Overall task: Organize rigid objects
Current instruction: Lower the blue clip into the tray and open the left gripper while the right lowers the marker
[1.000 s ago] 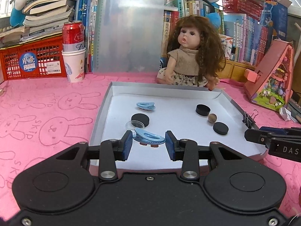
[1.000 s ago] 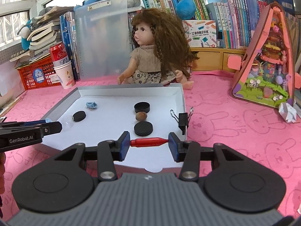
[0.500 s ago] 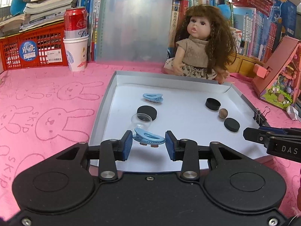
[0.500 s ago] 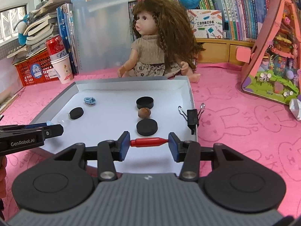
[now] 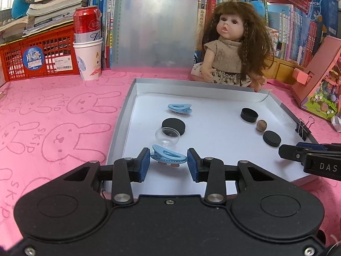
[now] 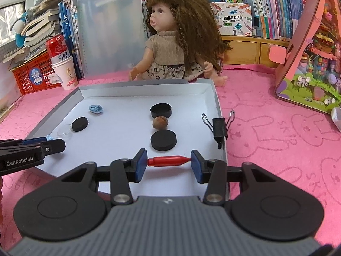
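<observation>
My left gripper [image 5: 168,163] is shut on a light blue hair clip [image 5: 169,156], held just above the near left part of the white tray [image 5: 213,89]. My right gripper [image 6: 169,163] is shut on a small red bottle-shaped piece [image 6: 168,161], gripped end to end above the tray's [image 6: 145,89] near right part. In the tray lie a second blue clip [image 5: 179,108], a clear plastic cup [image 5: 167,136], three black round pieces [image 5: 173,125] [image 5: 248,114] [image 5: 271,138] and a brown nut [image 5: 261,125].
A black binder clip [image 6: 220,128] grips the tray's right wall. A doll [image 5: 234,49] sits just behind the tray. Behind it stand a clear board [image 5: 156,23], a can in a paper cup [image 5: 87,42], a red basket [image 5: 36,53] and books. A pink toy house [image 6: 309,53] stands at right.
Both grippers have come slightly nearer the tray and lower, so the tray's contents look larger. Each still holds its object the same way.
</observation>
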Demonstrator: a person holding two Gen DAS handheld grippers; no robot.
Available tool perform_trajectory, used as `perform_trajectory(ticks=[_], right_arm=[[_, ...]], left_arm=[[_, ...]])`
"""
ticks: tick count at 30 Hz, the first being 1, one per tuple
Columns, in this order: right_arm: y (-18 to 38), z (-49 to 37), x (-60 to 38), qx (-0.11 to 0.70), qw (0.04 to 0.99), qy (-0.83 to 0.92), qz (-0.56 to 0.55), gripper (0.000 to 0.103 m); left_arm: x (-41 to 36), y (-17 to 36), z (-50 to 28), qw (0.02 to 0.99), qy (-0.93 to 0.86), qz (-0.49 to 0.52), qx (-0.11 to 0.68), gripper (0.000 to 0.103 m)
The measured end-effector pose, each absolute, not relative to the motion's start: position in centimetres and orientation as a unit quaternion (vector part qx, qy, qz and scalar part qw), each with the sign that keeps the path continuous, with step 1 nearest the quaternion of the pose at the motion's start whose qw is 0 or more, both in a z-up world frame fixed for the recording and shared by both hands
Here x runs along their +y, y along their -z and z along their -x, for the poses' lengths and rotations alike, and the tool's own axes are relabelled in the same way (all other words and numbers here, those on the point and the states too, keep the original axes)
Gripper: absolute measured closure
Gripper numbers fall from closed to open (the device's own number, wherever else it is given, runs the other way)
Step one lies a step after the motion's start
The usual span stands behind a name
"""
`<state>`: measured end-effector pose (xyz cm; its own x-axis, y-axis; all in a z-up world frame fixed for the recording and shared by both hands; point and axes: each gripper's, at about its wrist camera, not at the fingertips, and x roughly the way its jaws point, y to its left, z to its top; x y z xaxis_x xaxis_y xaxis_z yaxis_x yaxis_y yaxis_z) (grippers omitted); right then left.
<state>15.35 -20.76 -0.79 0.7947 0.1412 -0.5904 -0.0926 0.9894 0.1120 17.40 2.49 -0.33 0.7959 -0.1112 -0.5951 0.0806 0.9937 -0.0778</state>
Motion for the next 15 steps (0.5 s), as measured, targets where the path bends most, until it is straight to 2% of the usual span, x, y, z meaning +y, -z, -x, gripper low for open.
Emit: perform_trajectory(ticks=[15], right_arm=[[0.8,-17.1,-20.6,0.315,0.946,-0.06,-0.043,0.053]], left_arm=[[2.7,0.4,-19.6,0.949,0.049,0.039,0.308,0.067]])
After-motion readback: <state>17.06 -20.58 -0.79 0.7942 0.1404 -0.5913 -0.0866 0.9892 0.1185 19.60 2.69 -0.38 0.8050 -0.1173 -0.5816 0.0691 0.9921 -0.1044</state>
